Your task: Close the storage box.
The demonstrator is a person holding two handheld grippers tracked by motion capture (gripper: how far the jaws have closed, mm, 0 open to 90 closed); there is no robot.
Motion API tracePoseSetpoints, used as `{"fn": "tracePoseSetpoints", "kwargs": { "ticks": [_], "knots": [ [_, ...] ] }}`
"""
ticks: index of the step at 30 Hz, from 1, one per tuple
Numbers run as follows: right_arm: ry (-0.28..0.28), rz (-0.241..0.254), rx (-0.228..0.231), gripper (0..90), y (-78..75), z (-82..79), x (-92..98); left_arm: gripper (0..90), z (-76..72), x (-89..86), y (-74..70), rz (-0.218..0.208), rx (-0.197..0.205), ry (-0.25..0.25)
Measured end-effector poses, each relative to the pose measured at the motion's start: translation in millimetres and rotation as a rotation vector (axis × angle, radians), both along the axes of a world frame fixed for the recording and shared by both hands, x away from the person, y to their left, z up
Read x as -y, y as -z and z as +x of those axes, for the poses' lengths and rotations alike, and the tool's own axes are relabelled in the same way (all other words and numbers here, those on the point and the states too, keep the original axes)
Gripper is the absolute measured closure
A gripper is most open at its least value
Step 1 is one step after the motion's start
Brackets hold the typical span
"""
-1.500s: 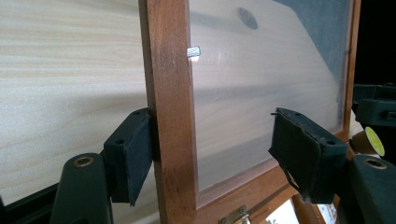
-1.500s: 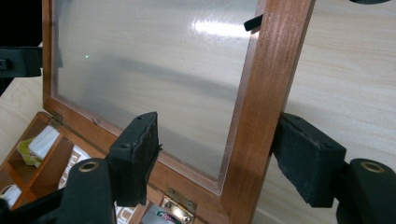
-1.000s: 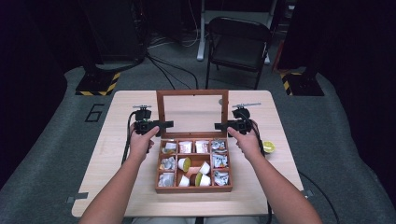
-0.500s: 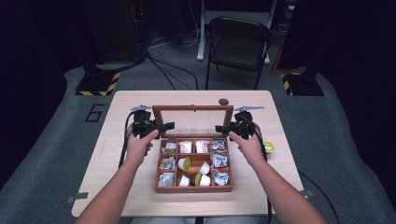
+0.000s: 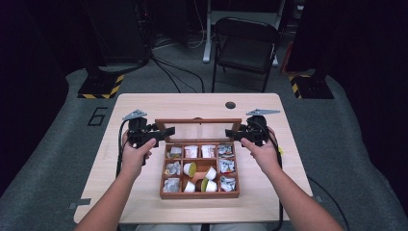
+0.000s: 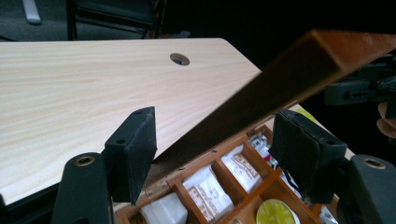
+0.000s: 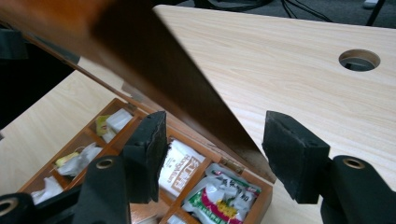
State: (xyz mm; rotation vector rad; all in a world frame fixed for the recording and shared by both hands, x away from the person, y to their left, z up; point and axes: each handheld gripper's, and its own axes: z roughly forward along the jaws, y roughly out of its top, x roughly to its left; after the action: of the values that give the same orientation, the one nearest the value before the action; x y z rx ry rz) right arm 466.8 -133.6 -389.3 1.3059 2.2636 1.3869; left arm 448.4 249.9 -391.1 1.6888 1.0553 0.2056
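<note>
Lid (image 5: 198, 121) partway down over the box (image 5: 199, 195) mid-surface; closing looks about half done. Left gripper (image 5: 163, 132) and right gripper (image 5: 232, 132) flank its ends, fingers spread, pinching nothing.

Black two-jaw tool (image 5: 166, 131) per hand, grey plates, trailing black cables.

We note a pale wood-grain tabletop (image 5: 192, 103) with a round cable hole (image 5: 230, 105) beyond the fingers. Grey carpet floor (image 5: 57, 159) surrounds it, with a "6" marked (image 5: 97, 116) off to the side of the fingers. Further beyond the fingers stands a dark folding chair (image 5: 244, 45). Two black stand bases with yellow-black hazard tape (image 5: 100, 86) flank the far floor, cables (image 5: 175, 72) trailing between them. The background is dark and unlit; light falls on the tabletop.
</note>
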Motion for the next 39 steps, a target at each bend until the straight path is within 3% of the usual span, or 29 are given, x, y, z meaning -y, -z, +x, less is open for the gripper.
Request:
{"fn": "tracePoseSetpoints", "kwargs": {
  "ticks": [7,12,16,23,39],
  "knots": [
    [-0.015,-0.017,0.032,39.6,-2.4,-14.8,0.9,30.6,-12.9,-0.1,-0.3,0.053,0.002,0.026],
    [-0.028,-0.047,0.053,38.8,0.5,-30.2,1.2,29.9,-28.9,0.6,3.1,0.1,0.037,0.041],
    [-0.038,-0.018,0.043,38.7,1.9,-37.4,5.6,29.1,-38.3,-2.1,4.0,0.096,0.051,0.042],
    [-0.041,-0.018,0.058,37.7,3.6,-49.6,7.4,28.8,-54.5,-5.5,3.4,0.093,0.077,0.046],
    [-0.06,-0.004,0.065,40.3,-1.3,-72.9,12.5,29.6,-73.9,-7.6,5.7,0.069,0.043,0.05]
  ]
}}
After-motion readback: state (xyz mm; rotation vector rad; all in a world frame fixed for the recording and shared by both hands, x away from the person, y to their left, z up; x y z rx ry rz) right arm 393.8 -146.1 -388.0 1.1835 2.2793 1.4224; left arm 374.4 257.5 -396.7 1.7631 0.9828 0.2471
